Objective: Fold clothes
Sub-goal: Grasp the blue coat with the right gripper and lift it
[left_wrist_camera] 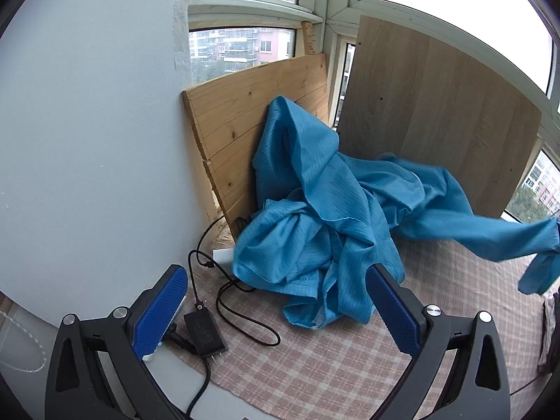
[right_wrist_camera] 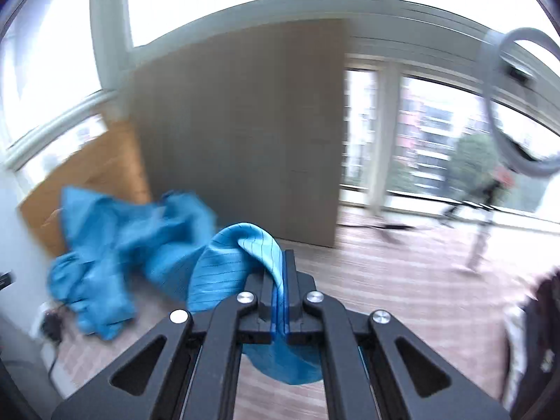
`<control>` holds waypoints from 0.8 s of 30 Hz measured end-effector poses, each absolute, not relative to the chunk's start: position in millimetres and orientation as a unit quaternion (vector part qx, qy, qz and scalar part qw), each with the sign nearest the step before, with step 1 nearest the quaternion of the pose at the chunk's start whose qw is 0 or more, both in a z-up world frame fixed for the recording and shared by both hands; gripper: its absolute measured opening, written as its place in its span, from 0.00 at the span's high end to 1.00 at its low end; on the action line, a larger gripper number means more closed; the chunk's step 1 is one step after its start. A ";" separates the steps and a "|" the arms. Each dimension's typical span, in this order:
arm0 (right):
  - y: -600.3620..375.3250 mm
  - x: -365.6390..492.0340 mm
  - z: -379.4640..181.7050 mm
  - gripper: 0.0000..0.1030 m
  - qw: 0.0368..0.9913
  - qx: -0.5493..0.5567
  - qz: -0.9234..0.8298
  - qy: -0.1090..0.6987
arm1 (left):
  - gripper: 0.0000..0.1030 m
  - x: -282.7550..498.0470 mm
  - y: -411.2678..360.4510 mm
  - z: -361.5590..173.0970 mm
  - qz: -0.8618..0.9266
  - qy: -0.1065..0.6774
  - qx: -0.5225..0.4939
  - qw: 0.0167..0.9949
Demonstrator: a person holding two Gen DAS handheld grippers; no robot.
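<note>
A crumpled blue garment point(left_wrist_camera: 325, 217) lies in a heap on the pink checked cloth point(left_wrist_camera: 315, 367), leaning against a pine board. One sleeve point(left_wrist_camera: 490, 234) is stretched out and up to the right. My left gripper point(left_wrist_camera: 280, 301) is open and empty, just in front of the heap. My right gripper point(right_wrist_camera: 281, 273) is shut on the end of the blue garment point(right_wrist_camera: 231, 262), which folds over its left finger and hangs below. The rest of the heap point(right_wrist_camera: 115, 245) shows blurred at the left of the right wrist view.
A black charger with its cable point(left_wrist_camera: 206, 332) and a white power strip point(left_wrist_camera: 224, 255) lie left of the heap. A pine board point(left_wrist_camera: 245, 122) and a grey wood panel point(left_wrist_camera: 437, 115) lean against the windows. A grey wall point(left_wrist_camera: 87, 140) stands left. Dark items point(left_wrist_camera: 549, 332) lie at the right edge.
</note>
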State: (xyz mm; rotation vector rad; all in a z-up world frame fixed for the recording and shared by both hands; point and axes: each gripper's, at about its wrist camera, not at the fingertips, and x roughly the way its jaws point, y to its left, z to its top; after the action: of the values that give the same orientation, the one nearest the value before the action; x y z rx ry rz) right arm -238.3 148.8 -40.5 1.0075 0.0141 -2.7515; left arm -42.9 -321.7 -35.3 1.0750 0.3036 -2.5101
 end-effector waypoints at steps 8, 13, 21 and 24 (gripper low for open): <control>83.7 -244.5 -48.0 0.69 0.082 0.409 -0.901 0.120 | 0.01 -28.0 -326.8 -38.6 -0.897 0.114 0.381 0.193; -77.8 -236.2 -57.4 0.52 0.297 0.446 -0.833 0.142 | 0.01 -16.5 -335.1 -48.8 -0.892 0.130 0.384 0.200; -274.0 -225.0 -129.5 0.36 0.396 0.457 -0.757 0.247 | 0.01 2.8 -341.9 -58.0 -0.887 0.146 0.387 0.207; -279.3 -227.6 -151.8 0.86 0.373 0.459 -0.754 0.285 | 0.01 6.8 -343.8 -59.1 -0.885 0.144 0.389 0.211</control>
State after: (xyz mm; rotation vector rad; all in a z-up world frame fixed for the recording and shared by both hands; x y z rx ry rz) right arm -227.6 -279.3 -151.8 1.1768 0.7312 -1.9323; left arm 6.8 -343.8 -59.0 1.0817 0.4013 -2.4593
